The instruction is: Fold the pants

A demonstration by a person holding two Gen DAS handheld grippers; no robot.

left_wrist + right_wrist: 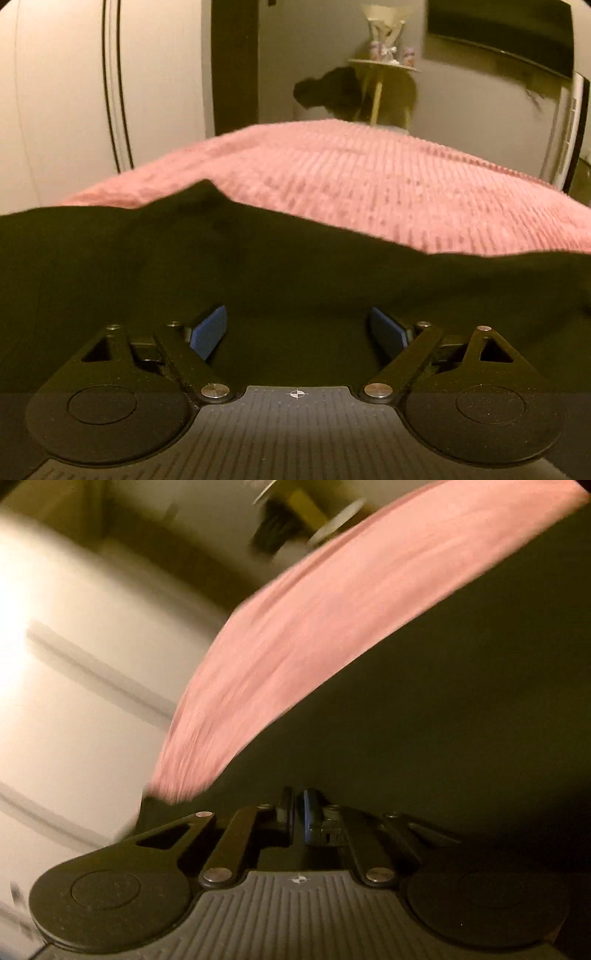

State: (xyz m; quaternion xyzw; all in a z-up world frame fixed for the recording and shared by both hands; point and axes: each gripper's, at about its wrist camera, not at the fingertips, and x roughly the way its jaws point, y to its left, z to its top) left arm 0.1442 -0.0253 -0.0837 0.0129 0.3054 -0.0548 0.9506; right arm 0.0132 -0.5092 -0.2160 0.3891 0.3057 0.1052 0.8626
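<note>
Your left gripper (298, 332) is wide open over the pants (258, 266); your right gripper (299, 812) is closed, pants (461, 701) ahead.

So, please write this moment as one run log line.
left gripper: open over dark pants | right gripper: shut, grip unclear | pants on pink ribbed bed cover

No text, label, brand or number can be read in either view. Only a small crosshair mark (296, 394) is seen on the ribbed body of the left gripper (298, 332), and a like mark (296, 879), blurred, on the body of the right gripper (298, 814). Nothing legible is shown elsewhere.
</note>
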